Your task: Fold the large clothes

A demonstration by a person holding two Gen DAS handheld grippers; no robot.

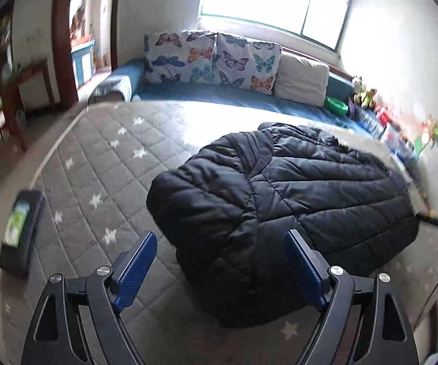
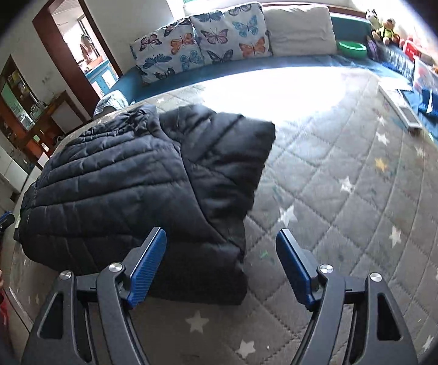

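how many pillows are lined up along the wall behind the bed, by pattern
butterfly-print pillows: 2, one on the left and one beside it
plain cream pillow: 1
total: 3

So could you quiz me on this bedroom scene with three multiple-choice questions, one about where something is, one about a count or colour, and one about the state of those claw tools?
1. Where does the black puffer jacket lie?
A. on the grey star-patterned mattress
B. on the floor
C. over a chair

2. How many butterfly pillows lean below the window?
A. one
B. two
C. four

3. How do the left gripper and right gripper stand?
A. both shut on the jacket
B. one open, one shut
C. both open, holding nothing

Answers:
1 A, star-printed quilting shows around the jacket.
2 B, two stand side by side next to a plain cream pillow.
3 C, each pair of blue pads is spread apart with nothing between.
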